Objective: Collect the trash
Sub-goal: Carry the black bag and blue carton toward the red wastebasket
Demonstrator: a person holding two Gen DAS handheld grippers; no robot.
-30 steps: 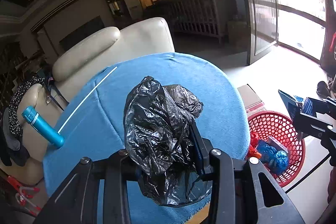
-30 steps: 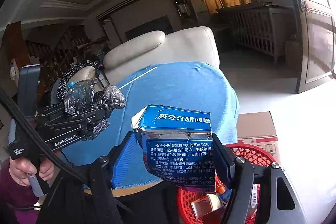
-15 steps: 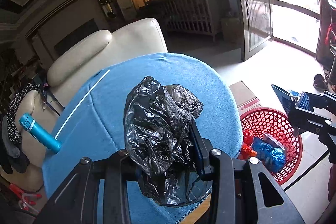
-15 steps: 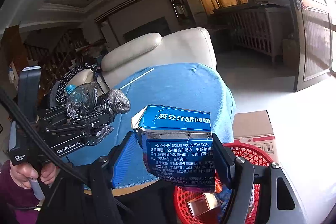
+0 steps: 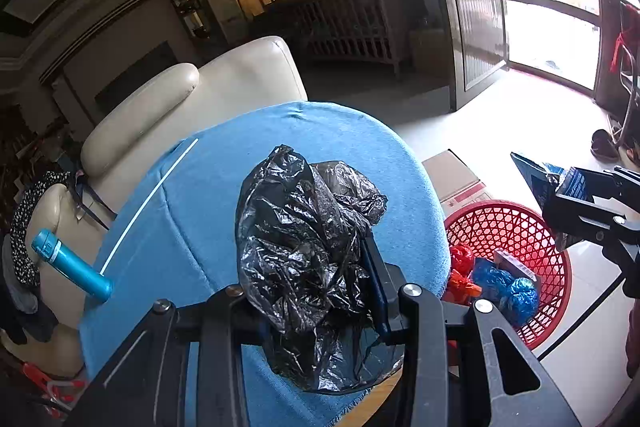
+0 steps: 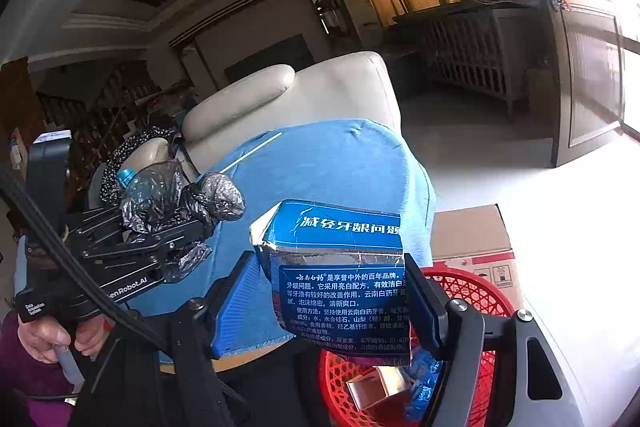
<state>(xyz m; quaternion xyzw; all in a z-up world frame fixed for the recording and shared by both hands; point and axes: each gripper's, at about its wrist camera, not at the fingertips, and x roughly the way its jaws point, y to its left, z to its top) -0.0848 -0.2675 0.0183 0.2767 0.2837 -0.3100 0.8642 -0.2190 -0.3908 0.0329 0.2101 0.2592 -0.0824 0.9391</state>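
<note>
Two grippers, left gripper [image 5: 316, 311] with one black bag [image 5: 304, 251], right gripper [image 6: 332, 303] with one blue carton [image 6: 340, 279].

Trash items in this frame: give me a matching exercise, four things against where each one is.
Things:
1. black bag
2. blue box
3. blue bottle
4. red basket

Places:
A. on the floor beside the table
B. in the right tool
C. in the left tool
D. by the sofa, at the table's far edge

Pairs: 1-C, 2-B, 3-D, 4-A
</note>
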